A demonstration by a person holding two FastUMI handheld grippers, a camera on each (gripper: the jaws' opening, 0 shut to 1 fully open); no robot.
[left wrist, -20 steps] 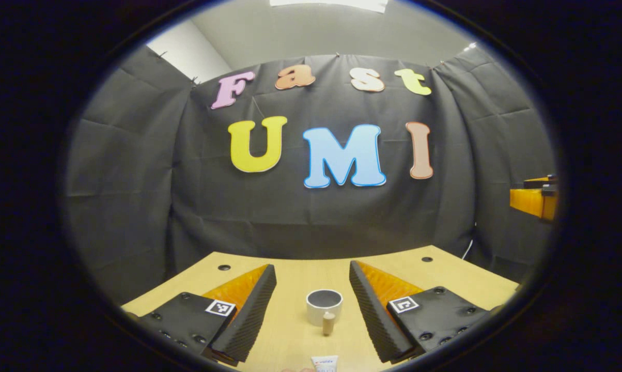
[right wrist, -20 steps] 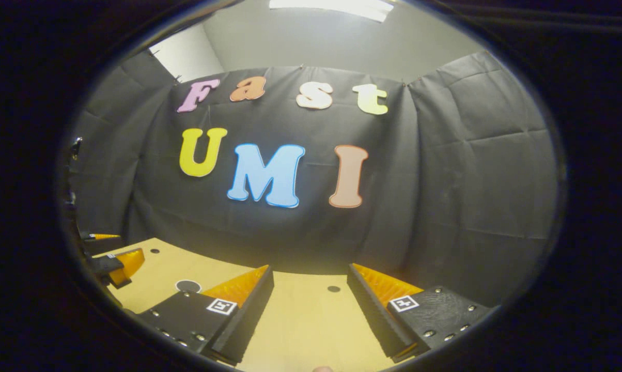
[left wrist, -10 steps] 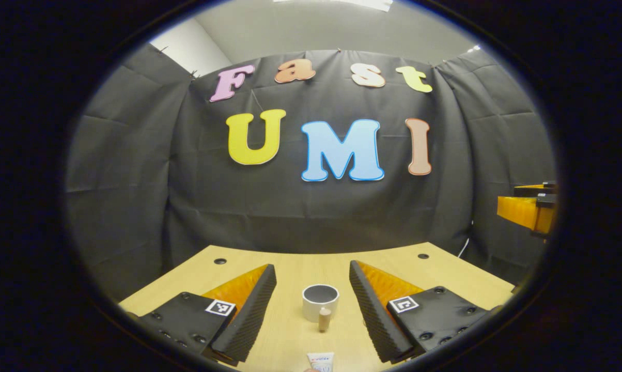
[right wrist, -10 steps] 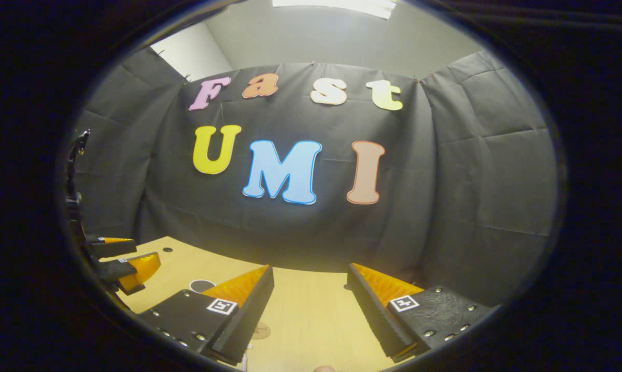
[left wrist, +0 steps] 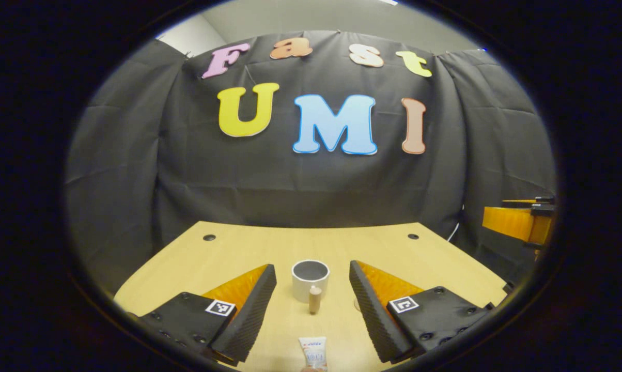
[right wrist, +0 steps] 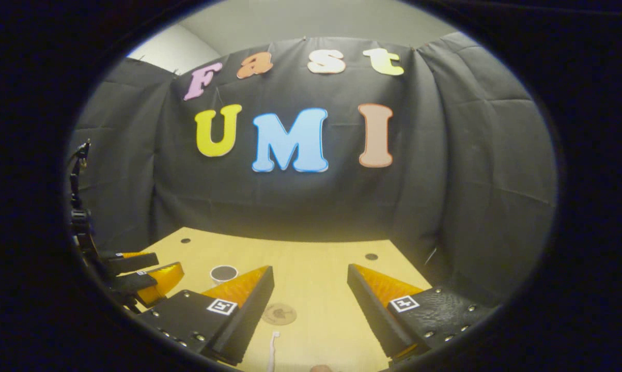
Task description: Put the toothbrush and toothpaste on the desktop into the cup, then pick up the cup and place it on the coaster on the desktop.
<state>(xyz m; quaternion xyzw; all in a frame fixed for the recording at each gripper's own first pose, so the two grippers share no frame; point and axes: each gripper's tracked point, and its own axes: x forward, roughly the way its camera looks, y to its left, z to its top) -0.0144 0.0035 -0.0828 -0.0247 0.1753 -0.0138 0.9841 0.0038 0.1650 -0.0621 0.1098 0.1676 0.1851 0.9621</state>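
- The left gripper [left wrist: 311, 305] hangs over the wooden desktop [left wrist: 238, 253] with jaws spread wide, holding nothing.
- A white cup [left wrist: 310, 279] stands between its fingers' line of sight; a small wooden peg [left wrist: 315, 299] stands just in front of it, and the toothpaste tube [left wrist: 312, 351] lies nearer.
- The right gripper [right wrist: 310, 310], also wide apart and empty, faces the round coaster [right wrist: 279, 313] and the white toothbrush [right wrist: 272, 350].

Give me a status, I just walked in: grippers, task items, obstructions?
Left gripper open, right gripper open, both empty. Cup upright, toothpaste and toothbrush flat on desktop. Coaster bare.
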